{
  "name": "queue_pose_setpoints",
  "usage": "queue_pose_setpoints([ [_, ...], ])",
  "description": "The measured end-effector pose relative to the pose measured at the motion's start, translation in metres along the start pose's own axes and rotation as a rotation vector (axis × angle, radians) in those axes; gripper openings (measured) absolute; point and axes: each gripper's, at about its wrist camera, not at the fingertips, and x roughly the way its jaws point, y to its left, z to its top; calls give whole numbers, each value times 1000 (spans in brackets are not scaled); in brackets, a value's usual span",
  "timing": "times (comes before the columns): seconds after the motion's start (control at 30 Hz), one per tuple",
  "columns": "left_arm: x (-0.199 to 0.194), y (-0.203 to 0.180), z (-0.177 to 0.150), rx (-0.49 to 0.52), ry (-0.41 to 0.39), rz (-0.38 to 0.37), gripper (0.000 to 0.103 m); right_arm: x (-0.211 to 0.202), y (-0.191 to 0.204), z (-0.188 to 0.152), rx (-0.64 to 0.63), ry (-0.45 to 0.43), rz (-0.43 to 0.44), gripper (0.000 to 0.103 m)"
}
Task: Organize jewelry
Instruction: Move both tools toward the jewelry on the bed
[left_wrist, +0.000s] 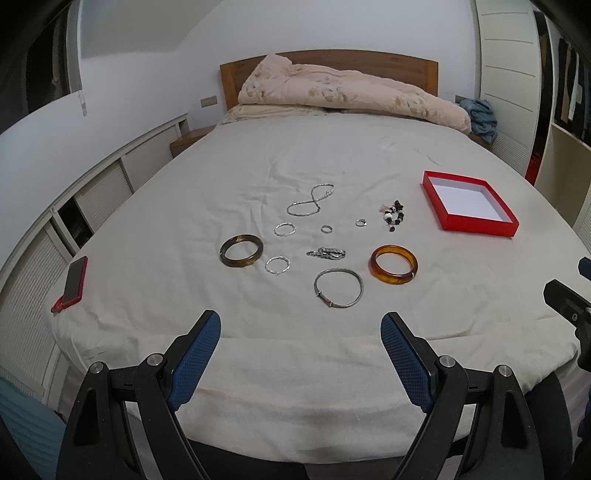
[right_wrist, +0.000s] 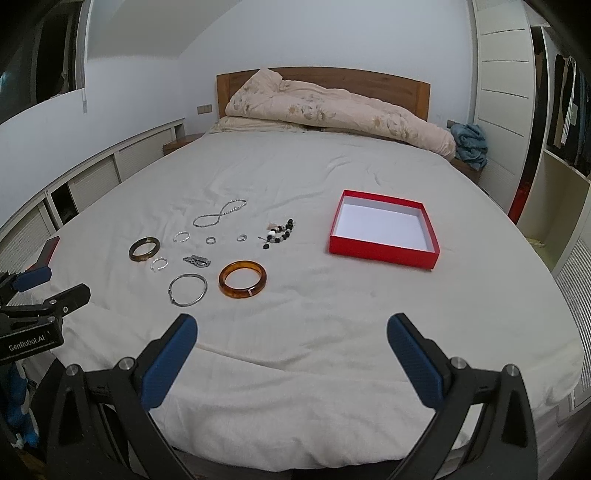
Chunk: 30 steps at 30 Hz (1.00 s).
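Note:
Jewelry lies spread on a white bed sheet (left_wrist: 295, 155). An amber bangle (left_wrist: 393, 264) (right_wrist: 242, 278), a dark brown bangle (left_wrist: 241, 250) (right_wrist: 144, 248), a thin silver bangle (left_wrist: 338, 288) (right_wrist: 187, 289), a silver chain necklace (left_wrist: 310, 199) (right_wrist: 218, 213), a black-and-white bead bracelet (left_wrist: 394, 215) (right_wrist: 279, 233), small silver rings and hoops sit apart. An empty red box (left_wrist: 469, 202) (right_wrist: 384, 229) with a white inside rests to their right. My left gripper (left_wrist: 301, 325) and right gripper (right_wrist: 291, 328) both hover open over the bed's near edge, holding nothing.
A red-cased phone (left_wrist: 74, 279) lies at the bed's left edge. A crumpled beige duvet (left_wrist: 351, 92) is piled at the wooden headboard. A blue cloth (left_wrist: 480, 114) sits on the right nightstand. White cabinets run along the left, shelves along the right.

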Motion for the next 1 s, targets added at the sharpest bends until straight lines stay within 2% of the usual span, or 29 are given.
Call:
queue_pose_setpoints([
  [0.47, 4, -2, -4, 20, 9, -12, 88, 3, 5, -3, -7, 10, 24, 103],
  [1.0, 34, 4, -6, 22, 62, -4, 88, 25, 7, -5, 3, 55, 47, 103],
])
